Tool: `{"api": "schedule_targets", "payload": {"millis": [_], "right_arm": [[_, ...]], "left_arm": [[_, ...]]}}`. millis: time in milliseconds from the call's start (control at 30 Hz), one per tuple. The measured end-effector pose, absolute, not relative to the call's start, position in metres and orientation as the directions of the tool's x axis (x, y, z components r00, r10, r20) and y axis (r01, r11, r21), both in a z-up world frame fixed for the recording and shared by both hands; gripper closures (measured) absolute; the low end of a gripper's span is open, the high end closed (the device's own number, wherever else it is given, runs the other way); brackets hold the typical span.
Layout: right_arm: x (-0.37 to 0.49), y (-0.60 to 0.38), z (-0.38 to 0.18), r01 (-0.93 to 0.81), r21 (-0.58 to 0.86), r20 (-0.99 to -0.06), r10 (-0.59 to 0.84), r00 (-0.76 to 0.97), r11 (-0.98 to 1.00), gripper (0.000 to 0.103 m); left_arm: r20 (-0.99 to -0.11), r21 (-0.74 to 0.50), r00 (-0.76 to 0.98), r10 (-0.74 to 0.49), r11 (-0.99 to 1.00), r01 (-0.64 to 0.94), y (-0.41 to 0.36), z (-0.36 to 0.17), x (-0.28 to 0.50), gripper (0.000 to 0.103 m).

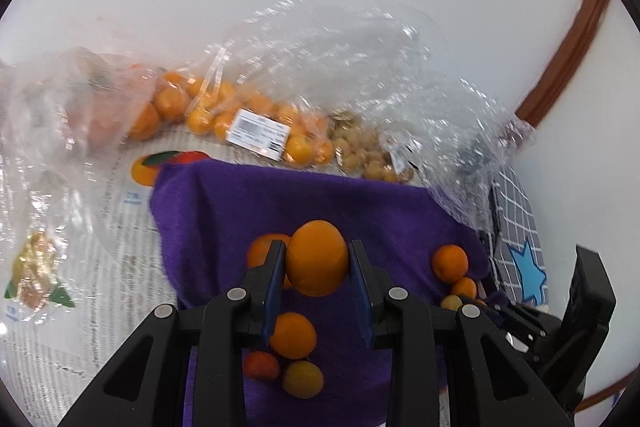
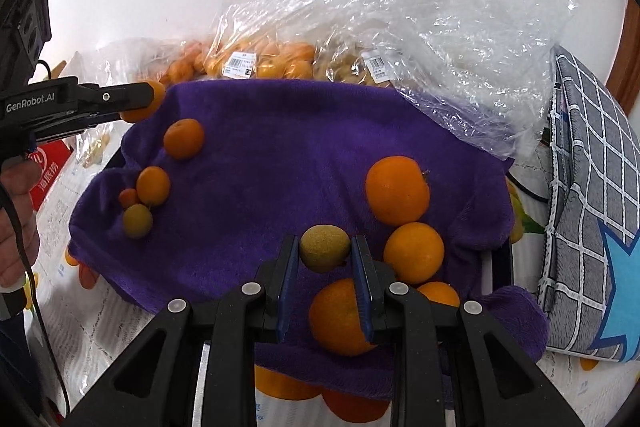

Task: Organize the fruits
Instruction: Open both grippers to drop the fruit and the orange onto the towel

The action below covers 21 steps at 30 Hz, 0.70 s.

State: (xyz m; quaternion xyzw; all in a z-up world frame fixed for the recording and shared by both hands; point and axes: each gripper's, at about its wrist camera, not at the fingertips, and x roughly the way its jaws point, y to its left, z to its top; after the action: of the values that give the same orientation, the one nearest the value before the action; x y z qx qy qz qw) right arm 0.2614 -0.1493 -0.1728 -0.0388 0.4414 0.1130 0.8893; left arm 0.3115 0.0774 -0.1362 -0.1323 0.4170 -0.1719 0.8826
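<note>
Gripping round orange, fuzzy cloth

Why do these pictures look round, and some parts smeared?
Both views are fisheye: dark corners, edges bent like the brown trim. Left wrist view: the plastic bags and label are motion-blurred. Right wrist view: sharper, with glare on the clear plastic.

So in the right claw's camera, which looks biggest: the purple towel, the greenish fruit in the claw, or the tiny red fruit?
1. purple towel
2. greenish fruit, though nearness to the camera enlarges it
3. tiny red fruit
</note>
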Motion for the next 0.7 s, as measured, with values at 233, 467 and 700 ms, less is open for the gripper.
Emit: {"api": "schedule_targets", "payload": {"millis": [233,467,700], "right_arm": [[0.264,-0.150,-0.173,-0.241,0.015,-0.805,0.155,0.572,0.970,0.076],[0.251,-0.167,-0.161,-0.211,0.009,-0.791,0.136,0.597,0.977,0.065],[0.231,-0.193,-0.150,-0.140,0.020,-0.767,0.105,0.633,0.990,0.063]], "left_arm": [[-0.712,-0.359,0.545,-0.442,0.897,0.259,0.052,-0.148,0.308,0.073],[-0.756,-0.311,0.499,-0.424,0.903,0.297,0.028,-0.161,0.306,0.073],[-0.798,-0.254,0.466,-0.383,0.914,0.318,0.011,-0.173,0.305,0.073]]}}
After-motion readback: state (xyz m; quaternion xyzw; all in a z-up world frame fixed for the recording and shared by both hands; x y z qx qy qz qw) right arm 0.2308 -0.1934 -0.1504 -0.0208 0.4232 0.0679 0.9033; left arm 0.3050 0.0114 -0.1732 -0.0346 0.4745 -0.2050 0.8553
